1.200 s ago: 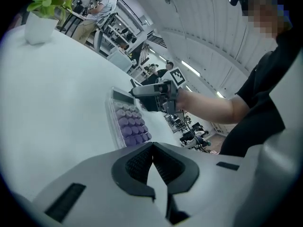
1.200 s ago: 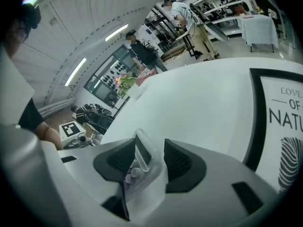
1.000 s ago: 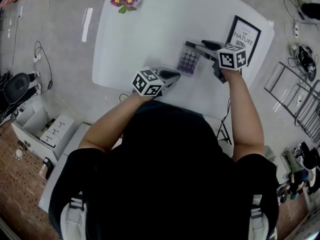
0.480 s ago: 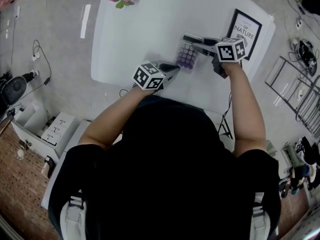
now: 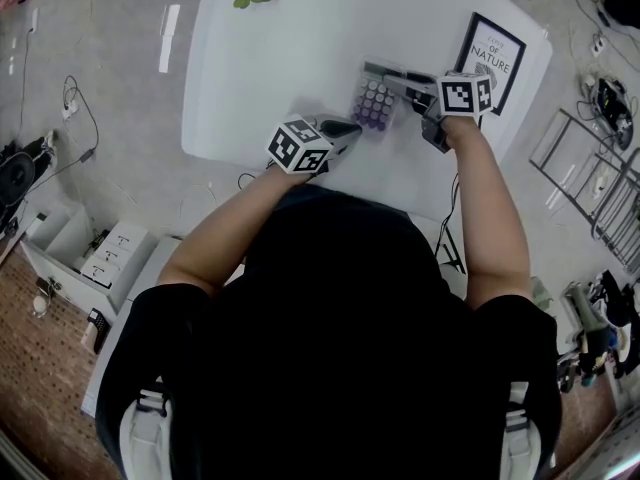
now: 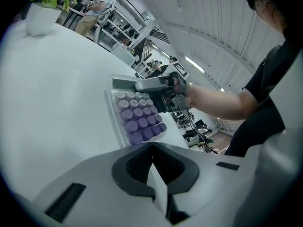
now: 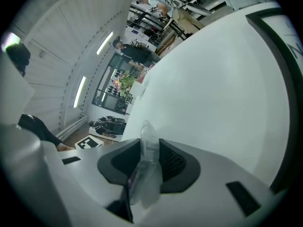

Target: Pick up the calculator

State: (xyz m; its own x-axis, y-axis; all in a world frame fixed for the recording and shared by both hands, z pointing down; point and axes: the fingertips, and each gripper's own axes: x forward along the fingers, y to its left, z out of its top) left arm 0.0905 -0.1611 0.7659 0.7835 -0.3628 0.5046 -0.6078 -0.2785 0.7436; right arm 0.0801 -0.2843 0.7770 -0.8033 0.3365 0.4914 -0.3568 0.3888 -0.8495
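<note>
My right tool (image 5: 400, 81) has just been closing from 3 o'clock and now pinches the thin display-end rim of the calculator (image 5: 375, 104), so I judge the grasp made and only the lift left; it seems to lie flat on the bench (image 5: 290, 48) at 1 o'clock of my left tool (image 5: 348, 128), whose jaws are pressed together on nothing. It is a flat slab in a clear, glossy plastic shell with rows of round purple keys, on a smooth white top
</note>
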